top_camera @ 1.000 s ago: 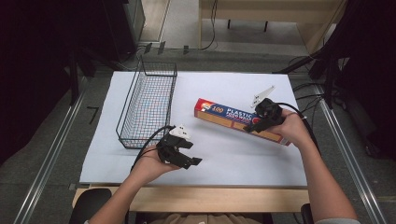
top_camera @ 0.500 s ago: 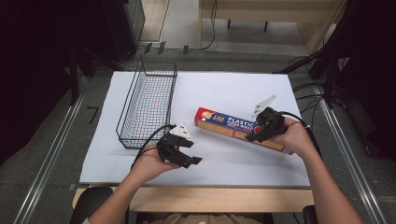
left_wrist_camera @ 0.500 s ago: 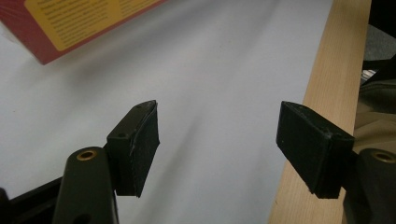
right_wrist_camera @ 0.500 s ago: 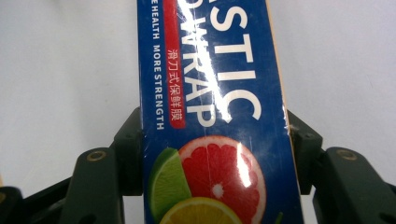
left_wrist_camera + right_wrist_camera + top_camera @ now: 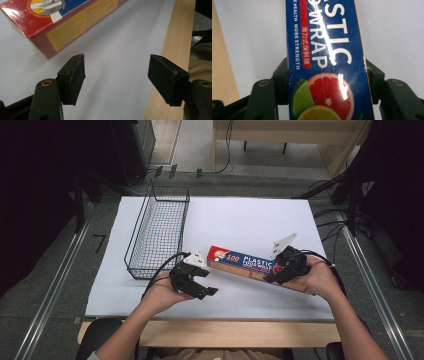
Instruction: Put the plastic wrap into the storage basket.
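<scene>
Plastic wrap box (image 5: 257, 268): long, light, stiff, glossy, likely slippery. Clamped across width near right end by right gripper (image 5: 280, 271). Left gripper (image 5: 202, 282) wide open, empty; best taking left end.

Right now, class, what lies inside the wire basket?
Nothing visible: through the mesh of the wire basket only the white table cover shows. The plastic wrap box lies outside, beside it, held in the right claw.

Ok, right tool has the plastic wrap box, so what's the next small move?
Probably carry the plastic wrap box left toward the wire basket. The right tool is clamped across the box's end, the basket stands open beside it, and the left tool waits open.
</scene>
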The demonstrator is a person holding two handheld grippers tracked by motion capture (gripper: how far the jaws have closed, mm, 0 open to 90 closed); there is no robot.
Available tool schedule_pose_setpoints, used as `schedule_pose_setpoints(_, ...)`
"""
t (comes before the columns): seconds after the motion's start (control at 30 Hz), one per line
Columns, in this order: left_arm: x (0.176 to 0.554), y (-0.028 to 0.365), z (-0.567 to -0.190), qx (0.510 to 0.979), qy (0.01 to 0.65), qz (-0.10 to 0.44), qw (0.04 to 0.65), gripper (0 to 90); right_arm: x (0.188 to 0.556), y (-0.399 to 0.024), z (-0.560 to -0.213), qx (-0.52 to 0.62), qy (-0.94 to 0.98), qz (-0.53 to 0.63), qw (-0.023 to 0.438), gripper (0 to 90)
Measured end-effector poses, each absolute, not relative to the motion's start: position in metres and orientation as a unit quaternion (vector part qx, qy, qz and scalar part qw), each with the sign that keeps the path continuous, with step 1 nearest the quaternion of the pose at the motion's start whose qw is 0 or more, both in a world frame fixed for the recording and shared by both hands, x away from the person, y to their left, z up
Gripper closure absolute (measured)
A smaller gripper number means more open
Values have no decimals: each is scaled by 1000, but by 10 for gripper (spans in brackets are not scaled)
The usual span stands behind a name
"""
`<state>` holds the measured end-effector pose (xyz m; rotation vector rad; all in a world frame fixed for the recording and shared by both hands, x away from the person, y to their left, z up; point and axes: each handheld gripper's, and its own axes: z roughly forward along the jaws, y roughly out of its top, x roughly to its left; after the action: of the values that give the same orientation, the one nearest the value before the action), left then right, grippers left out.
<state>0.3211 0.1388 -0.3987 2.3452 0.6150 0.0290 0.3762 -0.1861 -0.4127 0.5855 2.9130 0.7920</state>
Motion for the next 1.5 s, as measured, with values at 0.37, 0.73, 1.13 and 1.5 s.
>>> schedule_pose_setpoints(0.37, 322, 138, -395, 908, 231, 15, 351, 287, 355, -181, -416, 163, 954, 252, 20, 407)
schedule_pose_setpoints(0.73, 321, 135, -385, 908, 214, 20, 359, 282, 341, -181, -417, 137, 959, 248, 11, 407)
schedule_pose_setpoints(1.13, 321, 117, -375, 924, 164, 20, 346, 275, 328, -159, -414, 88, 963, 256, 8, 407)
schedule_pose_setpoints(1.5, 313, 97, -383, 942, 130, 17, 309, 269, 323, -136, -409, 56, 965, 255, 9, 407)
